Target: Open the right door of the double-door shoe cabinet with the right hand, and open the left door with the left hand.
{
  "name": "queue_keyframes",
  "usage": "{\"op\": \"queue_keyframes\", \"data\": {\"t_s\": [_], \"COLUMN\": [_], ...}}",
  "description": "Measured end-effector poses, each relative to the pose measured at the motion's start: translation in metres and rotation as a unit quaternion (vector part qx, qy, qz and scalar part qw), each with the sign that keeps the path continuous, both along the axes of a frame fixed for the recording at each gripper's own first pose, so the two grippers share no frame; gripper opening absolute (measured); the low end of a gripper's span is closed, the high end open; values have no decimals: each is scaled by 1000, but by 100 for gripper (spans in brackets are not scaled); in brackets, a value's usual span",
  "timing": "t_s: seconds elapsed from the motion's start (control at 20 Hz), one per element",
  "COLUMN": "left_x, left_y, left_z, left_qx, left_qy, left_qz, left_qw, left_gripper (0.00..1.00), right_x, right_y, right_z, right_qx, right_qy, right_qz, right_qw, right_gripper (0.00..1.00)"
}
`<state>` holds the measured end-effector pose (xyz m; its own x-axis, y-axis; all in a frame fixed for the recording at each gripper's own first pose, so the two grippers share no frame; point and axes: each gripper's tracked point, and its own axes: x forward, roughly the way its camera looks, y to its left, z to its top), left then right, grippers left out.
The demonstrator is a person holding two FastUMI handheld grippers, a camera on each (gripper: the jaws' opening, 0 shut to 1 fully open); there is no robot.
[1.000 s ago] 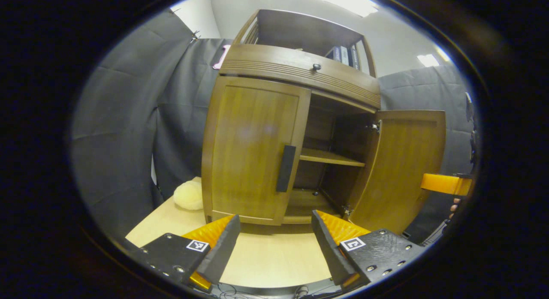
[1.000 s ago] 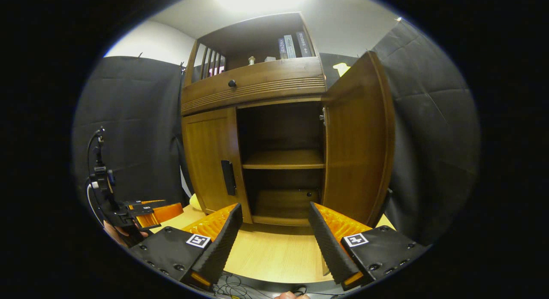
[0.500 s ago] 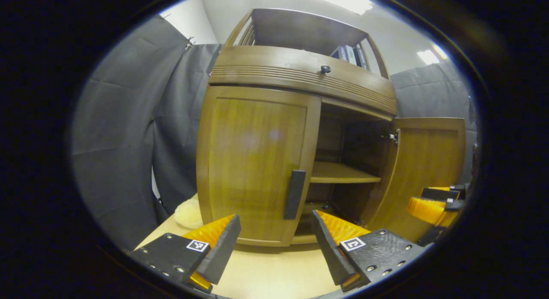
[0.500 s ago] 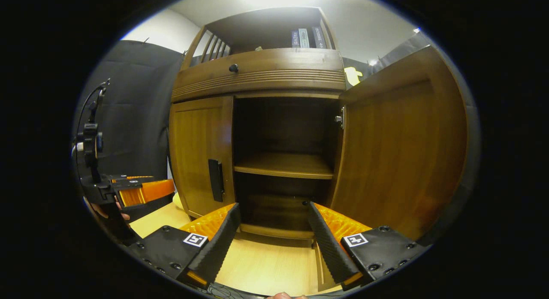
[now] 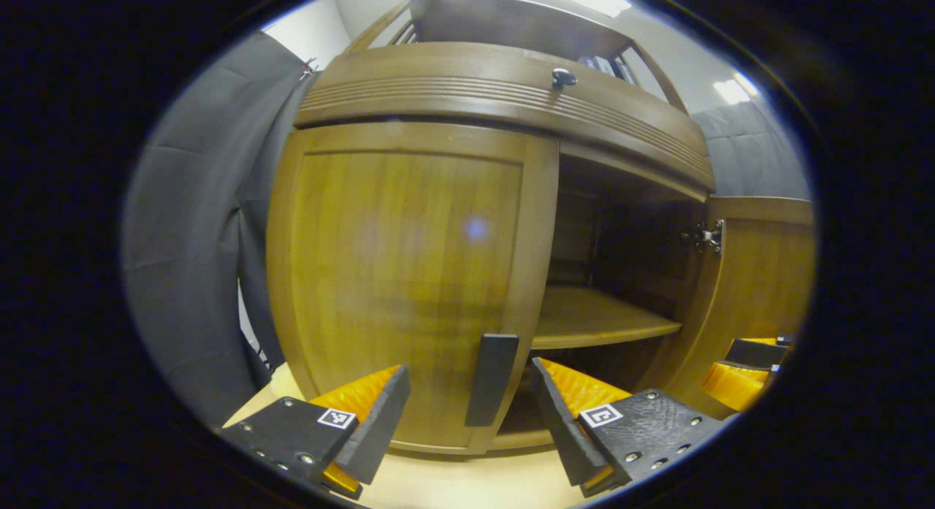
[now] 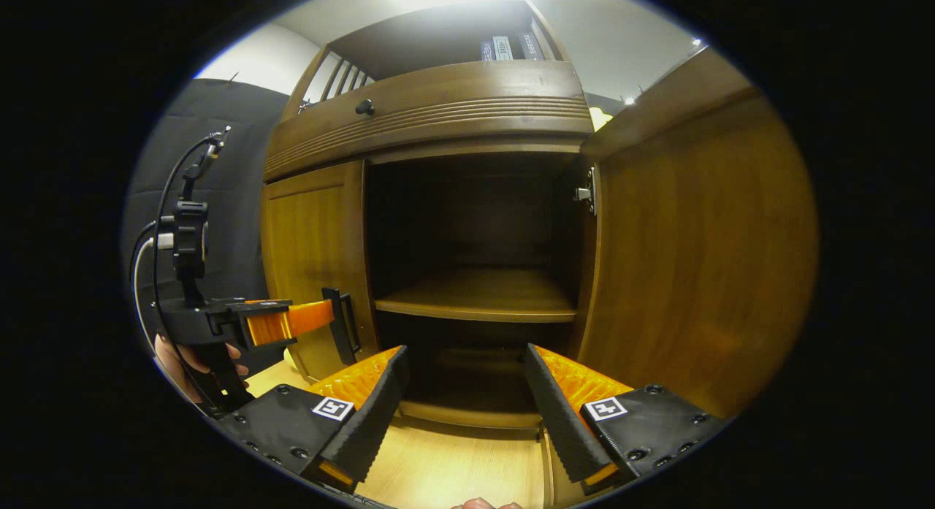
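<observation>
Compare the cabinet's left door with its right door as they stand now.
The left door is shut and shows its outer face with a dark handle; the right door is swung open, showing its inner face and hinge. Both are brown wood.

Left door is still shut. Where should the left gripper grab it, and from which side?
Take the dark upright handle on the left door, near its inner edge low down. It stands off the panel as a vertical bar, so come straight at the door front with the left gripper open, one finger to each side of the bar, close on it, then pull outward.
</observation>
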<state>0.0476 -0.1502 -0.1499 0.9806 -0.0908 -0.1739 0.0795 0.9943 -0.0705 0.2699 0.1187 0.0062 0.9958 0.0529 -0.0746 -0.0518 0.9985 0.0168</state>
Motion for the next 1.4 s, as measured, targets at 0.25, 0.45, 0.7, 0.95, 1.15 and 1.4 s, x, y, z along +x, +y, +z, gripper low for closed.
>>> {"op": "queue_keyframes", "data": {"t_s": [0.25, 0.45, 0.7, 0.95, 1.15, 1.4], "left_x": [0, 1, 12, 15, 13, 14], "left_y": [-1, 2, 1, -2, -1, -2], "left_z": [3, 9, 5, 5, 3, 0], "left_qx": [22, 25, 17, 50, 41, 36], "left_qy": [15, 23, 12, -7, -7, 3], "left_qz": [-8, 3, 14, 26, 25, 17], "left_qw": [1000, 999, 1000, 998, 999, 999], "left_gripper": [94, 62, 37, 27, 17, 7], "right_x": [27, 38, 47, 50, 50, 45], "right_y": [-3, 0, 0, 1, 2, 3], "right_z": [0, -2, -5, -6, -8, -6], "right_qx": [1, -8, -5, -4, -6, -5], "right_qy": [-4, -5, 4, 5, 8, 5], "right_qz": [-1, 9, 11, 12, 13, 12], "right_qw": [1000, 1000, 1000, 1000, 1000, 1000], "right_gripper": [97, 97, 98, 98, 97, 97]}}
